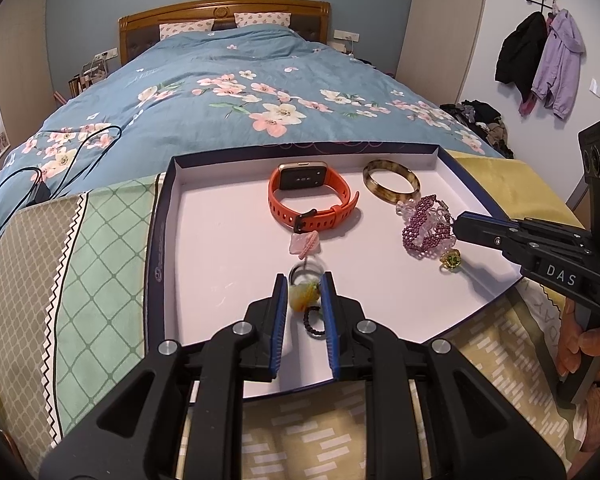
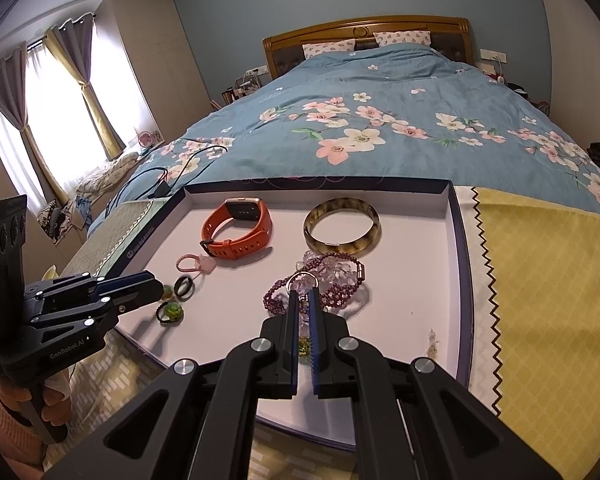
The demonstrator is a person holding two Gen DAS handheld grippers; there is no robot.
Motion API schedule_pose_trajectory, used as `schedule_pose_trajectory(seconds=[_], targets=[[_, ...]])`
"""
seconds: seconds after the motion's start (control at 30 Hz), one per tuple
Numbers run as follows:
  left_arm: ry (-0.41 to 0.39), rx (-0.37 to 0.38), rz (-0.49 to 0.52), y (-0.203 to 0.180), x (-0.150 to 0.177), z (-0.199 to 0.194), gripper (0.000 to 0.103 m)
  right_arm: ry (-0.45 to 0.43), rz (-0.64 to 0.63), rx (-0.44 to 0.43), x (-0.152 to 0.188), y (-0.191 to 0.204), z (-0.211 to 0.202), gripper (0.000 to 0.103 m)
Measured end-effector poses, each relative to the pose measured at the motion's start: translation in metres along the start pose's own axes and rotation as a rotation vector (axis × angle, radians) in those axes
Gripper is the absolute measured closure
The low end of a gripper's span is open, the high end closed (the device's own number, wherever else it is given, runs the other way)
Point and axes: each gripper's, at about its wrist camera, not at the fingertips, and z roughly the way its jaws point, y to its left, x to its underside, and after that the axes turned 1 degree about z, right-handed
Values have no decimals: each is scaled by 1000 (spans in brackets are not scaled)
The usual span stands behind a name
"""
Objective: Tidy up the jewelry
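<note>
A white tray with a dark rim [image 1: 162, 240] lies on the bed's foot. It holds an orange smartwatch [image 1: 312, 196], a tortoise bangle [image 1: 391, 181], a purple beaded bracelet [image 1: 424, 232], a green-stone ring [image 1: 451, 259], a pink charm [image 1: 305, 243] and a dark ring [image 1: 306, 271]. My left gripper [image 1: 304, 280] is shut on a yellow-green stone [image 1: 303, 295] just above the tray, with a black beaded ring [image 1: 314, 322] below it. My right gripper [image 2: 304, 294] is shut, its tips pinching a thin silvery ring [image 2: 302, 279] over the purple bracelet [image 2: 340, 290].
The tray [image 2: 458, 240] rests on a yellow and green patterned blanket [image 1: 100, 248], with the blue floral duvet [image 1: 240, 92] behind it. A black cable and charger [image 1: 40, 192] lie at the left. Coats [image 1: 540, 60] hang on the right wall. A hand [image 1: 580, 344] grips the right handle.
</note>
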Motion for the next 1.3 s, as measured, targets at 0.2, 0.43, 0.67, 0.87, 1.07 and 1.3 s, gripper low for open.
schedule_pose_trajectory(seconds=[0.2,0.43,0.67,0.87,1.07,1.3], targets=[[8,-5,-3,1,1,3,85,10,2,8,1,-1,3,100],[-7,-14,-13,3,3,-2,69,17,13,16,3,-2,1,95],[-72,-31,-6,0,6,-31,38,-51,19,10,5,3,-28,59],[-173,-72,6,-8,20,-74,5,-154,-17,29,19,17,-63,18],[-263,-128,3,-16,41,-115,5,-244,-58,99,38,34,-86,7],[-404,-172,-21,-25,60,-160,5,-400,-125,195,56,55,-113,7]])
